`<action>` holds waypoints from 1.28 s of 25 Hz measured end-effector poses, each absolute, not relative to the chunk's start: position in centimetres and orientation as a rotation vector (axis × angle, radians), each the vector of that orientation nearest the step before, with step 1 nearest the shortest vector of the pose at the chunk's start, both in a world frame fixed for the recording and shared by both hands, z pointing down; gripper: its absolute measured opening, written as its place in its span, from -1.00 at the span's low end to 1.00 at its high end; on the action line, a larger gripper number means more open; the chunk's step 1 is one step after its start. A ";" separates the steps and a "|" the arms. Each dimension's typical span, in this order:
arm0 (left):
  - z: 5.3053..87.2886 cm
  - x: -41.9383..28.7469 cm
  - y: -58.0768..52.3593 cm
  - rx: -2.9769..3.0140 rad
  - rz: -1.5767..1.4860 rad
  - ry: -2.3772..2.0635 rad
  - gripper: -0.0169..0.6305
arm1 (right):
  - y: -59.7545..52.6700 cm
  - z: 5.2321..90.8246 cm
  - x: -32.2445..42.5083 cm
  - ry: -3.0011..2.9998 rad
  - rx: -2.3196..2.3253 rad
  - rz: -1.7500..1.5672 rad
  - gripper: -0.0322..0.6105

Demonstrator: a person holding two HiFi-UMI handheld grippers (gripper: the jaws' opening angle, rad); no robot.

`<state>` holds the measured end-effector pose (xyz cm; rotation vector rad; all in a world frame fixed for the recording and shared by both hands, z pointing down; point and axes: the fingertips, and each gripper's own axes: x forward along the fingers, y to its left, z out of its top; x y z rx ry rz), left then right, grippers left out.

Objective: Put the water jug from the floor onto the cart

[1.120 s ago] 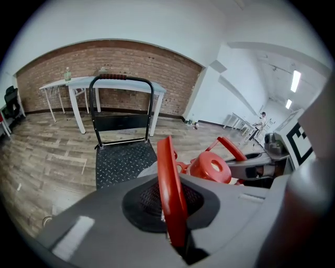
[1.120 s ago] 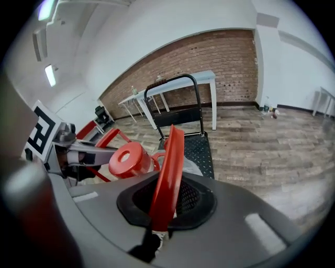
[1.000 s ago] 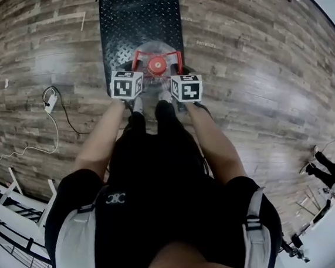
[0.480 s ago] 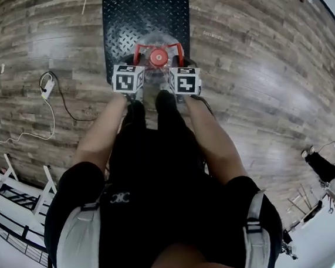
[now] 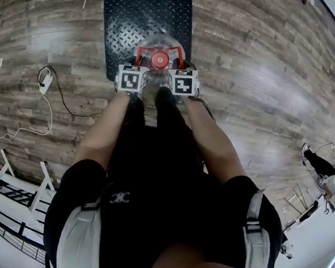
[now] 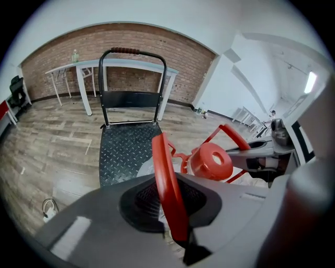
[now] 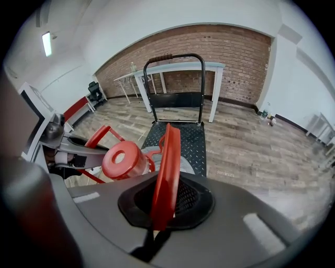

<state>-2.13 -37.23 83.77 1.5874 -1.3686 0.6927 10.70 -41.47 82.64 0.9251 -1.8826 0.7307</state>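
Observation:
The clear water jug (image 5: 160, 44) with a red cap (image 5: 159, 59) is over the near end of the black cart deck (image 5: 144, 15). Two red handles rise beside the cap. My left gripper (image 5: 138, 69) has the left handle (image 6: 166, 183) between its jaws, which are opening, with a dark gap beside the handle. My right gripper (image 5: 179, 68) is shut on the right handle (image 7: 167, 172). The cap (image 6: 211, 161) shows between the two grippers in the left gripper view, and likewise the cap (image 7: 121, 159) in the right gripper view. Whether the jug's base rests on the deck is hidden.
The cart's push bar (image 6: 133, 52) stands at its far end, with a white table (image 6: 84, 67) and brick wall behind. A power strip (image 5: 45, 83) with a cable lies on the wood floor at left. A white rack (image 5: 8, 193) is at lower left.
Both grippers and the jug have sunk together and moved a little further over the cart's near end.

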 end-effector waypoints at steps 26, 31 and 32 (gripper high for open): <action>73.7 -2.3 -37.7 1.788 0.583 -1.446 -0.94 | -41.5 74.2 11.6 -2.040 1.020 0.614 -0.79; 68.3 -2.4 -39.0 1.825 0.401 -1.483 -0.95 | -43.0 69.3 9.9 -2.148 1.107 0.630 -0.85; 67.5 -2.4 -39.2 1.837 0.394 -1.494 -0.95 | -43.3 68.0 9.5 -2.176 1.126 0.634 -0.85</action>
